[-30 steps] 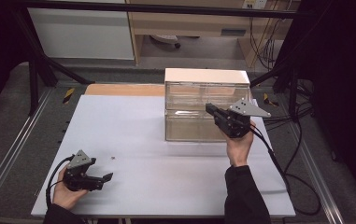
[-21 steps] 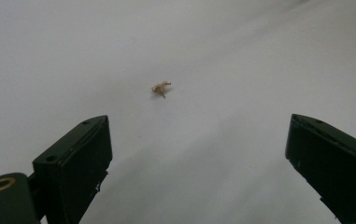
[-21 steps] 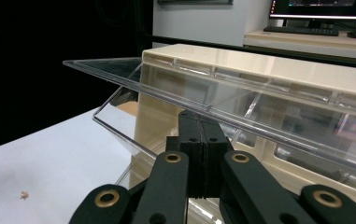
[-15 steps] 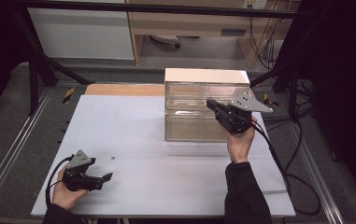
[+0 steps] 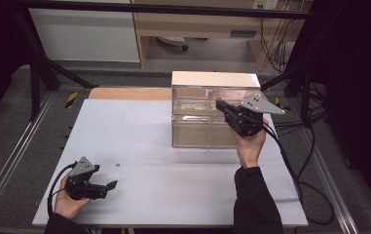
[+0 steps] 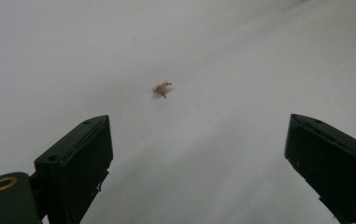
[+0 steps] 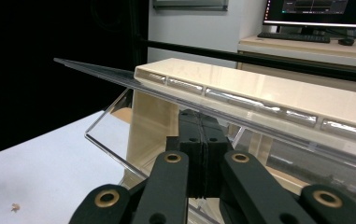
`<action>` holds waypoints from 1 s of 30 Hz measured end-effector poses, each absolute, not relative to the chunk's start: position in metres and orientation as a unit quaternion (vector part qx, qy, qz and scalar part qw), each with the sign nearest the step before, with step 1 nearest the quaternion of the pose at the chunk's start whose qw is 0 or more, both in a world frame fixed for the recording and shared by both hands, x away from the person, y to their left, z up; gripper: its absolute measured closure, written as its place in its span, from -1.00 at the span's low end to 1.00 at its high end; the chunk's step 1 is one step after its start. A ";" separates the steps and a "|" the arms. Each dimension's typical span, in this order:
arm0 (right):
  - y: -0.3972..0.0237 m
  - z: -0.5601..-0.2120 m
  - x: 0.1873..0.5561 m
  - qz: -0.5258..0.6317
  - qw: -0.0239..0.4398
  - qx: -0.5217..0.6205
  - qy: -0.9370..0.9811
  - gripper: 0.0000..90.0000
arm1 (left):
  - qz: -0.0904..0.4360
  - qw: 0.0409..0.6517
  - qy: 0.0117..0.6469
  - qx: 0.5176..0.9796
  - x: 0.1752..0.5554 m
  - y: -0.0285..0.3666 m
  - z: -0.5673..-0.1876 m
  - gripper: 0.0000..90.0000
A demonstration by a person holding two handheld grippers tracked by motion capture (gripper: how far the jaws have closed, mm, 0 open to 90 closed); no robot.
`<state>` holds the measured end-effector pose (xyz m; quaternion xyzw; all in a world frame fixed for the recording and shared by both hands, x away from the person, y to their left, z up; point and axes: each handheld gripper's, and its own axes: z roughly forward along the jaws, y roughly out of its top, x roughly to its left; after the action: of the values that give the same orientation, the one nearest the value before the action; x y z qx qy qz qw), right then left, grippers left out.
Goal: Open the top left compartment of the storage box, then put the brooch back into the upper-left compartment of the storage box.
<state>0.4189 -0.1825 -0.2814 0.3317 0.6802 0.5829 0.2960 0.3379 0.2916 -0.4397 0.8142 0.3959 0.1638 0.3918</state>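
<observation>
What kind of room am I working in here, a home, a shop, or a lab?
Most likely a lab or recording workspace, not a home. The white table sits inside a metal rail frame, loose cables trail beside it, and a computer monitor with a keyboard stands on a desk behind the clear drawer cabinet.

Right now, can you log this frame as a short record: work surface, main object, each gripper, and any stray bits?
surface: white table
main object: clear drawer box, two tiers, pale top
right gripper: jaws shut, raised at the box's upper drawer front; whether it grips anything cannot be told
left gripper: jaws open, nothing between them, low at the table's near left
stray: small tan crumb ahead of the left gripper
</observation>
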 end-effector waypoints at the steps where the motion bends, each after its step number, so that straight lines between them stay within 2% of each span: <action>1: -0.183 -0.281 0.419 0.583 0.297 0.331 0.681 1.00 | 0.164 0.392 0.396 0.814 0.338 0.291 -0.440 -0.83; 30: -0.183 -0.277 0.421 0.577 0.298 0.333 0.684 1.00 | 0.168 0.378 0.409 0.813 0.354 0.285 -0.431 -0.82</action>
<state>0.4214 -0.1831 -0.2769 0.3326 0.6838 0.5771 0.2978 0.3542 0.2847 -0.4307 0.8132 0.4090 0.1678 0.3784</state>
